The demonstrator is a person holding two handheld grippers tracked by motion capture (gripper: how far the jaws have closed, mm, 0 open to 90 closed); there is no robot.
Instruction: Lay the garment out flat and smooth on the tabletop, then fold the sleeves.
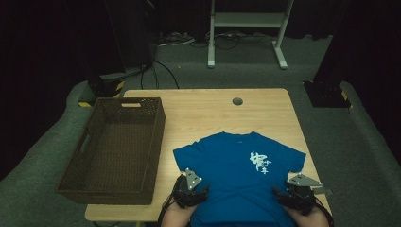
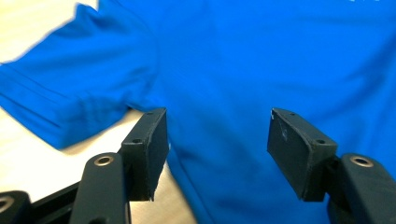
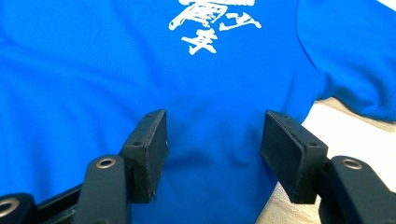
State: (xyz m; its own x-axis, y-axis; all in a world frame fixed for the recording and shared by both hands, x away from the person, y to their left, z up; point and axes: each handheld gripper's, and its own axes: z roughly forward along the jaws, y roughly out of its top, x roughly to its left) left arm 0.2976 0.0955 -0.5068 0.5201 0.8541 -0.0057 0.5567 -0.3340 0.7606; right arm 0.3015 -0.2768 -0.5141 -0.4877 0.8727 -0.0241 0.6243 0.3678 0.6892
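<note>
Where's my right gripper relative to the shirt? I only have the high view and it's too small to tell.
Observer: The right gripper is open, jaws over the blue T-shirt near its right side edge, just below the white print.
Operator: And the left one?
Observer: The left gripper is open too; one jaw sits at the shirt's side edge under the sleeve, the other over the cloth.
Operator: Is either one pinching fabric?
Observer: No, the gripper views show flat cloth between both pairs of jaws, nothing gathered.

T-shirt (image 1: 236, 175) hem cut off at bottom edge.
</note>
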